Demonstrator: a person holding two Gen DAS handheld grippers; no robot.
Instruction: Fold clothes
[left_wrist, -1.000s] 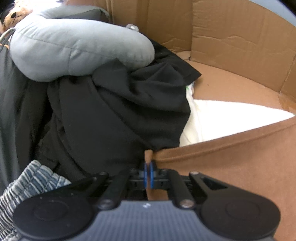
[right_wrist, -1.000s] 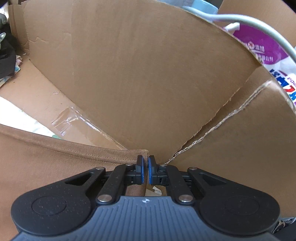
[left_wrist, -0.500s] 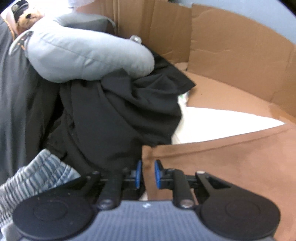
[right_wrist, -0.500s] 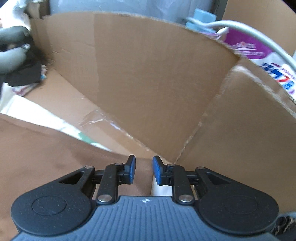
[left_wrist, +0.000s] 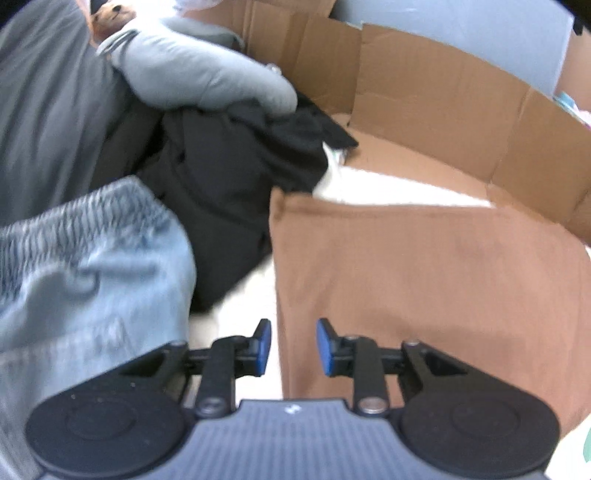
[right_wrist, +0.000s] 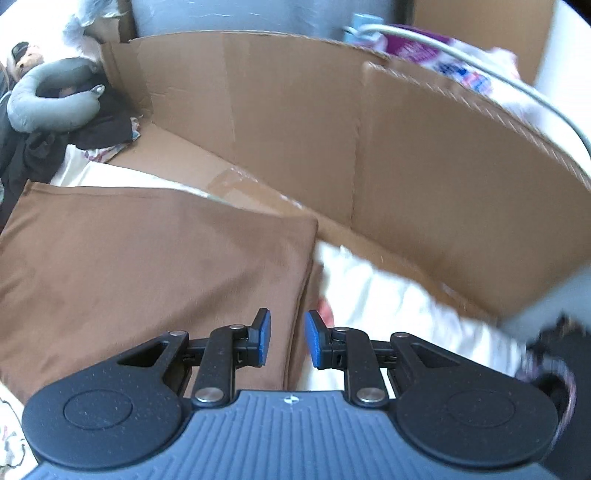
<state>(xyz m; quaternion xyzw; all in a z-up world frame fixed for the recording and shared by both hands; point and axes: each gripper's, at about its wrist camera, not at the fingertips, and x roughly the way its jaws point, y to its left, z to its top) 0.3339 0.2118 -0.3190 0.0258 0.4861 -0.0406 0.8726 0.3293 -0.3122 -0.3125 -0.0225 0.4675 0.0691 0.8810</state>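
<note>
Left wrist: left claw (left_wrist: 291, 347) jaws opening, empty, over left edge of folded brown garment (left_wrist: 424, 280) at frame centre | Right wrist: right claw (right_wrist: 287, 339) parted, empty, above garment's right edge

The brown garment (left_wrist: 424, 280) lies flat, folded square, on white bedding.
</note>
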